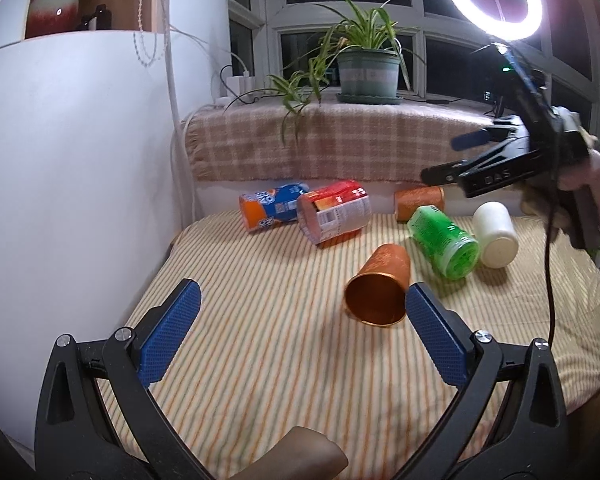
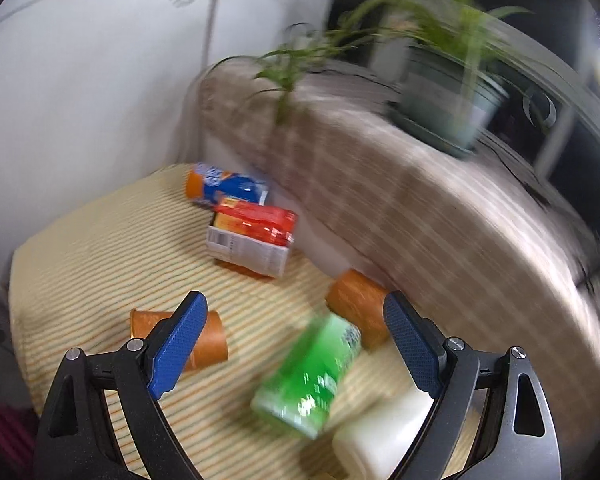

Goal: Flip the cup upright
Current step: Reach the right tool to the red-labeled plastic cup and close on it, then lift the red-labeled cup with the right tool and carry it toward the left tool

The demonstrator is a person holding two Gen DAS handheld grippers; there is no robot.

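Evidently the left tool hangs spread beside the toppled copper cup, its mouth facing it, lined up to grab. Right tool, also spread, hovers empty over the green bottle.

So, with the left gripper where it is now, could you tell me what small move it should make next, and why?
Probably ease the left gripper forward and slightly right, so its open jaws straddle the copper cup. That cup lies on its side, mouth toward the camera, and the right finger already sits beside its rim.

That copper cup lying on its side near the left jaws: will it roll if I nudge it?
Probably. The copper cup lies on its side on the striped cloth, and being tapered it should curl in an arc. It looks empty, so likely light and easily pushed away.
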